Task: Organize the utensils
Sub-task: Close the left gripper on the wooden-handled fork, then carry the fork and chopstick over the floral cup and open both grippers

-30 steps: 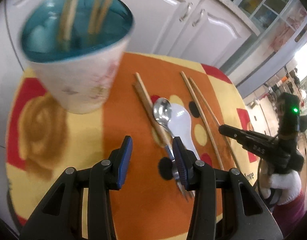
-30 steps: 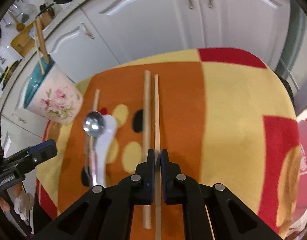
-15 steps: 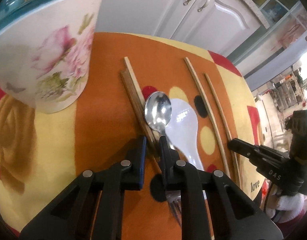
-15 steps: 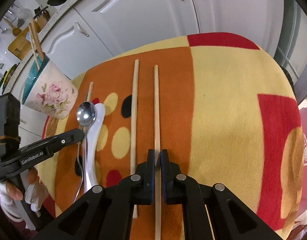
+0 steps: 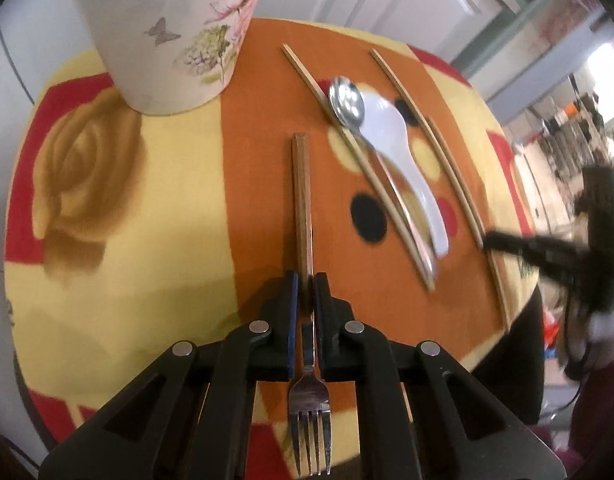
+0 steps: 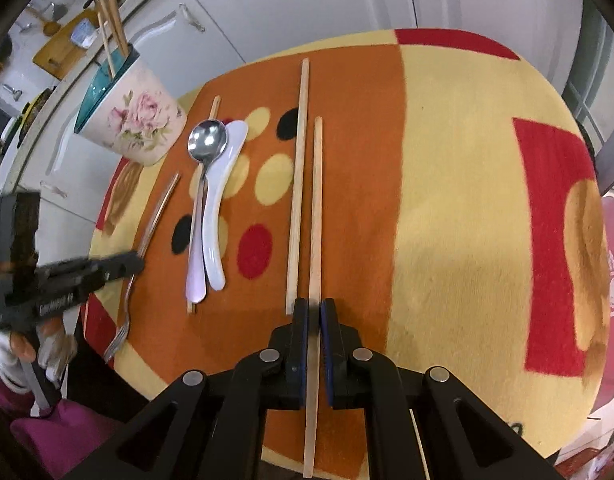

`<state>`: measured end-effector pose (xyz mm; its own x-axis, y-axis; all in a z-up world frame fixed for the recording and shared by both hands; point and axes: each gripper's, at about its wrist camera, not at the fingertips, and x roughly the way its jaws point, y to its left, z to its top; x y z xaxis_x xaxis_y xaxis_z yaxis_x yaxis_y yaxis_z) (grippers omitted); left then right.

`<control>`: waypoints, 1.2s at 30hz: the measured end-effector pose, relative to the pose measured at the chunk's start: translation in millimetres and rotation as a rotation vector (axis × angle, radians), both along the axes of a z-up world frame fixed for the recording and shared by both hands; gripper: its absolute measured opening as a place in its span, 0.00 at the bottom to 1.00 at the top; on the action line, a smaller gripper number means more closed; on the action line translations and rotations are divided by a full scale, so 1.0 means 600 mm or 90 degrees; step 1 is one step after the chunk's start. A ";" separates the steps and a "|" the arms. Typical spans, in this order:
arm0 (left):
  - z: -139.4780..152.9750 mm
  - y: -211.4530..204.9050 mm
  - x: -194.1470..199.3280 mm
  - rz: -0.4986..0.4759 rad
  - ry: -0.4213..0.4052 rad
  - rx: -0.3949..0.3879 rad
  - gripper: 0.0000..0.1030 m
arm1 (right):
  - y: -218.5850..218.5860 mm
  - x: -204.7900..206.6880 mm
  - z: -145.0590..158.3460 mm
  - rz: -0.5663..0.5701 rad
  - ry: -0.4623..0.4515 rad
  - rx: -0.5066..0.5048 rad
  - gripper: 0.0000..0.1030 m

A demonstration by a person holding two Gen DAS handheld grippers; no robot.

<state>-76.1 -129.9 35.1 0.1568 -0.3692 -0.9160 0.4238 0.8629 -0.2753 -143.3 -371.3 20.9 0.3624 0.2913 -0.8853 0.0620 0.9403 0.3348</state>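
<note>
In the right wrist view, the right half of the desk [image 6: 467, 200] lies bare cloth, open for passage. The floral cup [image 6: 135, 120] blocks the upper left, with spoons [image 6: 211, 200] and chopsticks [image 6: 299, 184] crowding the centre-left strip beside it.

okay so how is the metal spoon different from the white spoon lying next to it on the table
The metal spoon is shiny steel with a round bowl and a thin stem; the white spoon is matte white, like ceramic or plastic, with a broad, flat, curved handle. The metal spoon's bowl lies partly on the white spoon's bowl. Both lie loose on the orange cloth, bowls toward the flowered cup, held by neither gripper.
</note>
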 end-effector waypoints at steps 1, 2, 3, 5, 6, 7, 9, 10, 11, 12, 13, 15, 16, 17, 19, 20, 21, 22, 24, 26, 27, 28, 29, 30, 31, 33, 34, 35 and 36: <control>0.001 -0.001 -0.002 -0.007 -0.003 0.006 0.06 | -0.003 0.009 0.004 -0.008 -0.006 -0.007 0.12; 0.004 -0.002 0.000 -0.012 -0.008 0.011 0.06 | -0.006 0.021 0.010 -0.015 -0.014 -0.016 0.12; 0.006 -0.004 0.003 -0.013 -0.013 0.012 0.06 | -0.008 0.033 0.013 -0.017 -0.021 -0.018 0.12; 0.014 -0.007 0.016 -0.003 -0.031 0.018 0.07 | -0.009 0.056 0.014 -0.019 -0.025 -0.017 0.12; 0.019 -0.005 0.020 -0.002 -0.040 0.020 0.08 | -0.007 0.073 0.014 -0.018 -0.026 -0.021 0.12; 0.024 -0.009 0.028 -0.002 -0.050 0.020 0.10 | -0.006 0.085 0.012 -0.014 -0.026 -0.025 0.12; 0.025 -0.020 0.043 -0.004 -0.058 0.019 0.16 | -0.001 0.105 0.008 -0.005 -0.023 -0.028 0.12; 0.023 -0.026 0.052 -0.002 -0.059 0.023 0.16 | 0.003 0.114 0.005 -0.001 -0.021 -0.028 0.12; 0.019 -0.033 0.059 -0.004 -0.057 0.026 0.16 | 0.006 0.121 0.003 0.004 -0.022 -0.030 0.12; 0.015 -0.040 0.064 -0.007 -0.057 0.030 0.16 | 0.007 0.127 0.001 0.008 -0.022 -0.036 0.12; 0.012 -0.045 0.068 -0.009 -0.060 0.036 0.16 | 0.008 0.133 0.000 0.008 -0.026 -0.043 0.12; 0.003 -0.053 0.077 -0.011 -0.064 0.051 0.18 | 0.007 0.142 -0.001 0.008 -0.027 -0.052 0.12; 0.000 -0.054 0.081 -0.011 -0.062 0.052 0.18 | 0.008 0.149 -0.003 0.010 -0.026 -0.060 0.11; -0.004 -0.057 0.086 -0.010 -0.058 0.054 0.18 | 0.008 0.154 -0.003 0.011 -0.031 -0.062 0.10; -0.004 -0.063 0.091 -0.016 -0.068 0.064 0.18 | 0.012 0.161 -0.004 0.015 -0.034 -0.066 0.09; -0.004 -0.069 0.093 -0.024 -0.074 0.073 0.18 | 0.014 0.165 -0.004 0.019 -0.036 -0.072 0.07; -0.004 -0.072 0.094 -0.027 -0.078 0.076 0.18 | 0.013 0.167 -0.004 0.018 -0.036 -0.072 0.06; -0.005 -0.075 0.095 -0.032 -0.081 0.078 0.18 | 0.012 0.167 -0.003 0.016 -0.037 -0.069 0.06; -0.005 -0.075 0.095 -0.044 -0.086 0.077 0.10 | 0.006 0.158 0.001 0.010 -0.041 -0.057 0.05; -0.005 -0.068 0.096 -0.042 -0.080 0.061 0.10 | -0.002 0.144 0.014 -0.002 -0.055 -0.044 0.05; -0.003 -0.061 0.096 -0.035 -0.069 0.048 0.09 | -0.007 0.136 0.024 -0.007 -0.063 -0.036 0.05; 0.001 -0.052 0.095 -0.027 -0.061 0.032 0.09 | -0.011 0.126 0.039 -0.011 -0.077 -0.026 0.05; 0.008 -0.044 0.091 -0.021 -0.060 0.022 0.09 | -0.013 0.118 0.050 -0.013 -0.088 -0.022 0.05; 0.014 -0.039 0.088 -0.017 -0.065 0.017 0.09 | -0.015 0.107 0.069 -0.013 -0.104 -0.019 0.05; 0.025 -0.031 0.082 -0.012 -0.071 0.009 0.09 | -0.016 0.099 0.082 -0.013 -0.116 -0.016 0.05; 0.051 -0.018 0.071 -0.004 -0.083 -0.012 0.09 | -0.016 0.086 0.108 -0.012 -0.139 -0.008 0.05; 0.062 -0.014 0.066 -0.002 -0.089 -0.020 0.08 | -0.015 0.078 0.123 -0.010 -0.151 -0.003 0.05; 0.075 -0.008 0.061 0.000 -0.096 -0.029 0.08 | -0.012 0.071 0.137 -0.007 -0.164 0.001 0.05; 0.094 0.000 0.053 0.003 -0.107 -0.042 0.08 | -0.009 0.064 0.149 -0.006 -0.175 0.002 0.05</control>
